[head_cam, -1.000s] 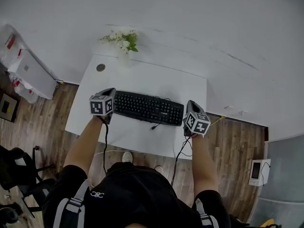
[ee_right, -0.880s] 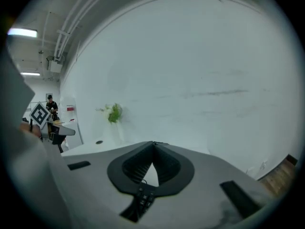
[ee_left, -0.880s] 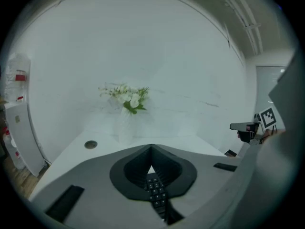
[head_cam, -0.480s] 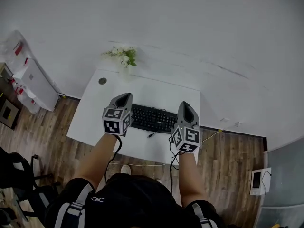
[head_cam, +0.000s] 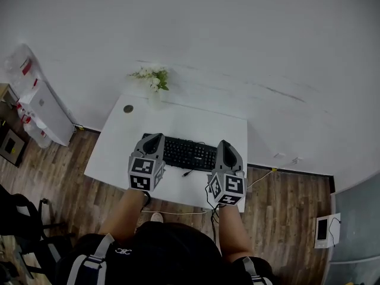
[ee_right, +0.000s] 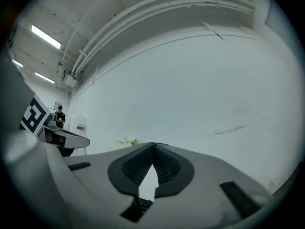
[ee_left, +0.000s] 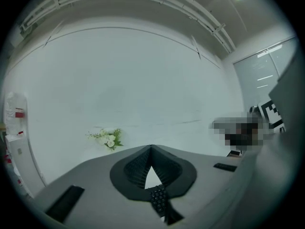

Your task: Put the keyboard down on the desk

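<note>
The keyboard [head_cam: 181,153] is found lying flat on the white desk [head_cam: 178,120], toward its near edge, with the long side parallel to that edge. Its cable [head_cam: 189,173] is seen trailing off the near side.

The left gripper [head_cam: 155,138] is seen above the keyboard's left end and the right gripper [head_cam: 224,144] above its right end. Both ends are partly covered by them in the head view.

In the left gripper view the jaws are seen pressed together at the tips, with nothing clamped. A strip of keys is glimpsed below, through the gap behind the tips. The same is noted in the right gripper view: tips together, nothing between them, keys visible underneath.

Against the frame a second ago, the grippers were set low at the keyboard's two ends, at desk level. They are now lifted clear of it and drawn toward the person, and the marker cubes [head_cam: 145,174] are seen larger. The keyboard's place on the desk is unchanged.

The flowers [head_cam: 153,79] at the desk's far edge and a small round disc [head_cam: 127,108] near its far left corner are noted well apart from the keyboard.
</note>
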